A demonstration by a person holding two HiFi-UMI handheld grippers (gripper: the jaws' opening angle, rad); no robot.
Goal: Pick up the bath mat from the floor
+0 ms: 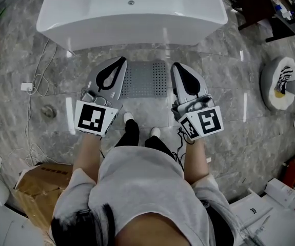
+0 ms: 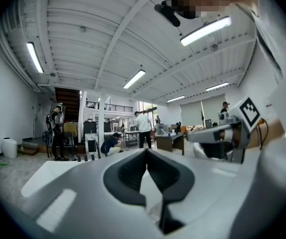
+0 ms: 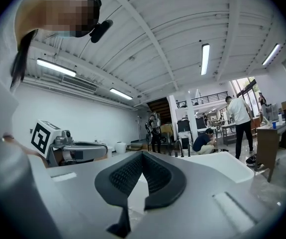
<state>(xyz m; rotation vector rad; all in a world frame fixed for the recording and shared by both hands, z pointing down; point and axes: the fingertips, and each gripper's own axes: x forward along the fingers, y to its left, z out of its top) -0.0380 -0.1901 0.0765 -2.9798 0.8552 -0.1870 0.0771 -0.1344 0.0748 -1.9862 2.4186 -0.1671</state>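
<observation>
- Bath mat: lies flat on the grey marbled floor, just in front of the white bathtub, long side parallel to the tub wall.
- Form: grey rectangle with rounded corners, covered in even rows of small dots. Cannot tell whether they are holes or studs.
- Handling (a guess): rubbery, light and limp. It will likely sag and fold when lifted and may cling to the glossy tile.
- Best hold: a corner or short edge on the side away from the tub, peeled upward.
- Left gripper and right gripper: both clenched on nothing, one over each end of the mat, tips toward the tub.
</observation>
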